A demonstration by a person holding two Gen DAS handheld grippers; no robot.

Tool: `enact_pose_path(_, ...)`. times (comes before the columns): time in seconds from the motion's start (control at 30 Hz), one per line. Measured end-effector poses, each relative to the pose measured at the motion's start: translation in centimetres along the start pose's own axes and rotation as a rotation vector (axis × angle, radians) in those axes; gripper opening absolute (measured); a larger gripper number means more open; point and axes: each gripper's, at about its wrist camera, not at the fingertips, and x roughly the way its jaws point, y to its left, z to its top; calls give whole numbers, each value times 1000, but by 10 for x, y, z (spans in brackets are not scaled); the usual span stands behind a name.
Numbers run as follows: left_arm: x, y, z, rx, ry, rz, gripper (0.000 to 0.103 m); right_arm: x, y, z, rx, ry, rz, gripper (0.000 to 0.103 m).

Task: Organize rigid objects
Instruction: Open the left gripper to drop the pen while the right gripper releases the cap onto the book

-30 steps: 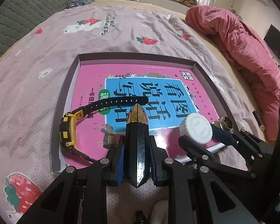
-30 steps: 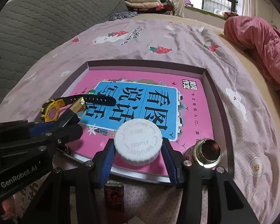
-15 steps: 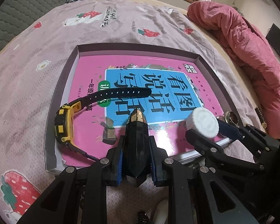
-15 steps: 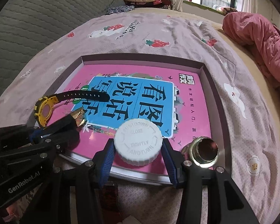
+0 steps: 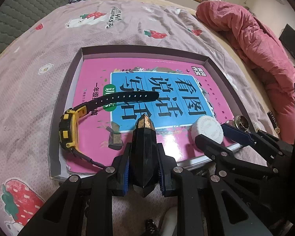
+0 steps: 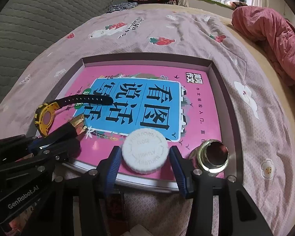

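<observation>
Black faceted bottle (image 5: pixel 143 153) clamped in left tongs (image 5: pixel 144 164); right tongs (image 6: pixel 145 164) apart w/ gaps round ribbed white cap (image 6: pixel 145 153).

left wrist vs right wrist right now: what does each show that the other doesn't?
Left wrist only: the dark faceted object end-on between the left gripper fingers, and a black screen on the far right wall.

Right wrist only: the white cap lettering head-on with gaps to both blue pads of the right gripper, and the brass fitting bore.

Both: pink book in the shallow box, yellow watch, pink quilt.
</observation>
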Motion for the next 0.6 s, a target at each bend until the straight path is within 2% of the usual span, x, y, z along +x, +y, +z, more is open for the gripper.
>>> enact_pose_path(0.6, -6, 1, -2, -1, -6, 6, 23, -24, 4, -12, -6, -65, 17, 50)
